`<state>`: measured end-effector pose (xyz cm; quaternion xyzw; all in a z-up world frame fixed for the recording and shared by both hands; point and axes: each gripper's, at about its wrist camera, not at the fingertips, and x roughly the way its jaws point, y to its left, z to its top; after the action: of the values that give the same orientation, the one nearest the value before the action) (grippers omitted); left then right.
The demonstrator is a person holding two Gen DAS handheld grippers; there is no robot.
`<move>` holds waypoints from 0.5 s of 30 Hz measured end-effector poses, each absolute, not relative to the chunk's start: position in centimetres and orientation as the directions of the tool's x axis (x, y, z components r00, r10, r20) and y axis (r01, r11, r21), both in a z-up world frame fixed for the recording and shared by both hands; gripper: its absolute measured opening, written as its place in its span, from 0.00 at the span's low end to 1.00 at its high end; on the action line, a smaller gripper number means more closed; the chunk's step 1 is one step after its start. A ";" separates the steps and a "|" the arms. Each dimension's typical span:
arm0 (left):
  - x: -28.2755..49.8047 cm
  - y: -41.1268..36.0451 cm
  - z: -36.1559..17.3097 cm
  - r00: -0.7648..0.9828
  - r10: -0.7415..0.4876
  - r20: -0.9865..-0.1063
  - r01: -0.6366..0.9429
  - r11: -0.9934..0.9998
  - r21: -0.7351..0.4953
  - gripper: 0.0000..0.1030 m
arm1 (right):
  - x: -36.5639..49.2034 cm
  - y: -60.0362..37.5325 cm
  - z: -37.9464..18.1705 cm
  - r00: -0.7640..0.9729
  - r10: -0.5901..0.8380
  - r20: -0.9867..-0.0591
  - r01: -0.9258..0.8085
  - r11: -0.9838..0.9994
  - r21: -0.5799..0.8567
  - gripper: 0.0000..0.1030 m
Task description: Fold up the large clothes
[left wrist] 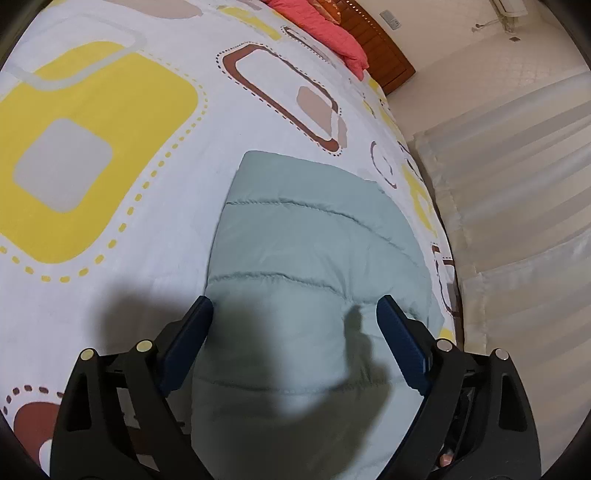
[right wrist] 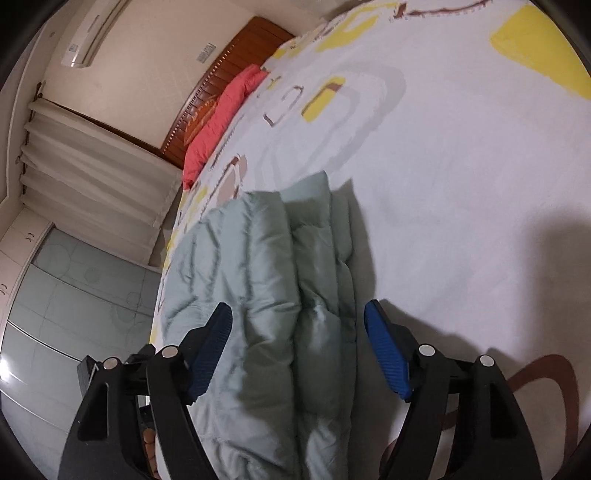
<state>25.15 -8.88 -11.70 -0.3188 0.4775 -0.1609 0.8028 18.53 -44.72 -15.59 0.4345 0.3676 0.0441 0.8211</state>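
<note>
Left gripper first: jaws wide, blue pads either side of the pale-green puffer jacket, nothing pinched, no pad pressing the fabric. It hangs above the near part of the bundle, its shadow across the quilting.

Right gripper: also spread wide, pads flanking a thick ridge of the same jacket w/o squeezing it. Can't tell if the left pad brushes the cloth; looks apart.

Jacket itself: already doubled into a long, plump bundle, lying on the bed close to the edge that faces the curtain, near the foot end. Long axis runs along that edge, far end pointing toward the headboard and the coral pillow. In the right view the layers stack as two or three rolls side by side, so the lengthwise folds look done.

Step in hand, as I read it: between grabs, both grippers free over the near end. Judgement only, but next move prob. calls for closing on the near short end, both grippers on it, then carrying it toward the far end to halve the length. Puffy fill will spring back, so a deep bite thru all layers is needed, & keep it off the bed edge.
</note>
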 end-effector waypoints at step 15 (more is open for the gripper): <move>26.3 -9.0 -13.8 0.438 -0.628 -0.643 -0.046 0.699 -0.714 0.89 | 19.9 -44.1 -16.8 0.726 0.507 -0.464 0.139 0.553 0.822 0.72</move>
<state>26.32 -8.99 -13.84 -0.3399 0.4961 -0.1873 0.7767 19.94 -44.09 -16.81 0.4590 0.3518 0.1141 0.8078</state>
